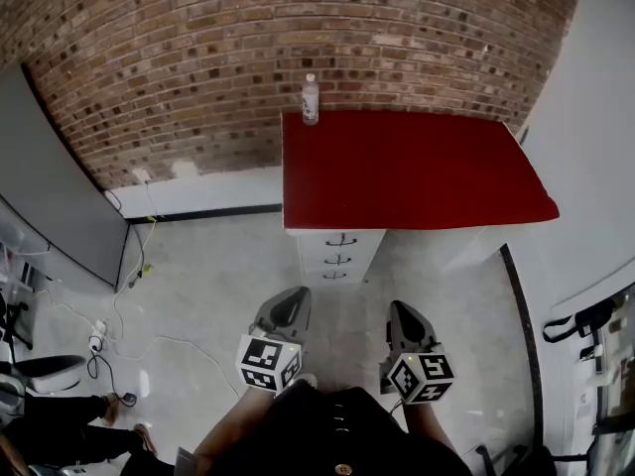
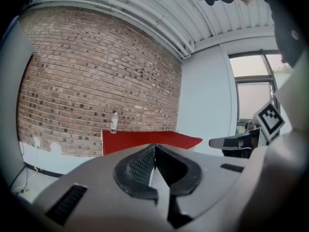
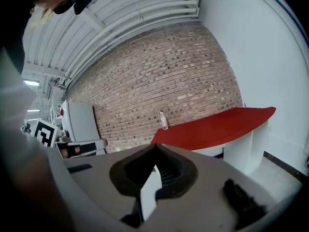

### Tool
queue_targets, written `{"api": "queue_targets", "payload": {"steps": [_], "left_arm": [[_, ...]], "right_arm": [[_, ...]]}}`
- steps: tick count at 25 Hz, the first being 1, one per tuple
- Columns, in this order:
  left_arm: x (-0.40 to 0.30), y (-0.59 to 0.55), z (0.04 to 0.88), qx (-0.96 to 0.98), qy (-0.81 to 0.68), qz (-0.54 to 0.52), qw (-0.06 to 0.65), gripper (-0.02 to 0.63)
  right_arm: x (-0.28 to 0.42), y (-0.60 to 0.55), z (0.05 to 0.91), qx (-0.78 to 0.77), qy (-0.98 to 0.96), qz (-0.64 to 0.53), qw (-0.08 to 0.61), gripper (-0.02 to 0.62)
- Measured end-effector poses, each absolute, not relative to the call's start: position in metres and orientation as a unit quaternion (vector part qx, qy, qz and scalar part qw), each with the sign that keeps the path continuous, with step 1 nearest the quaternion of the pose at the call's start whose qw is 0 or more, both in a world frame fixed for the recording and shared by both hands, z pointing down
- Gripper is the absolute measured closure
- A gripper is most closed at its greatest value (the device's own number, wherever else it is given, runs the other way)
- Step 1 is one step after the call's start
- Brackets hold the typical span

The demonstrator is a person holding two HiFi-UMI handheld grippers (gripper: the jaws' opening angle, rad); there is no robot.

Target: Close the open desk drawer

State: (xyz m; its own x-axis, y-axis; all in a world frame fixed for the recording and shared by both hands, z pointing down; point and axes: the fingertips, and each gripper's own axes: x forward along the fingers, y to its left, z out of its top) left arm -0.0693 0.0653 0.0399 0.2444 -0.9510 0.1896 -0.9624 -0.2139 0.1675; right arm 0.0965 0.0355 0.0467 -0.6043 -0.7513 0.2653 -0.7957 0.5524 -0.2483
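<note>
White three-drawer unit (image 1: 335, 257), dark handles (image 1: 340, 239), under red desk (image 1: 407, 172)

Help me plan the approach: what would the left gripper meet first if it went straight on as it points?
Probably the white drawer unit under the red desk top. The left gripper points that way, with only floor between them. Depth is unclear.

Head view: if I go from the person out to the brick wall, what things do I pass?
left gripper and right gripper, side by side → white drawer unit → red desk top → bottle → brick wall
</note>
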Motion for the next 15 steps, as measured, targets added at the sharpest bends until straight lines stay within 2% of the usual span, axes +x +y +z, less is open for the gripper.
{"api": "queue_targets", "payload": {"steps": [15], "left_arm": [[-0.085, 0.083, 0.061, 0.771, -0.617, 0.028, 0.153, 0.595]], "right_arm": [[0.086, 0.054, 0.054, 0.435, -0.877, 0.192, 0.069, 0.584]]}}
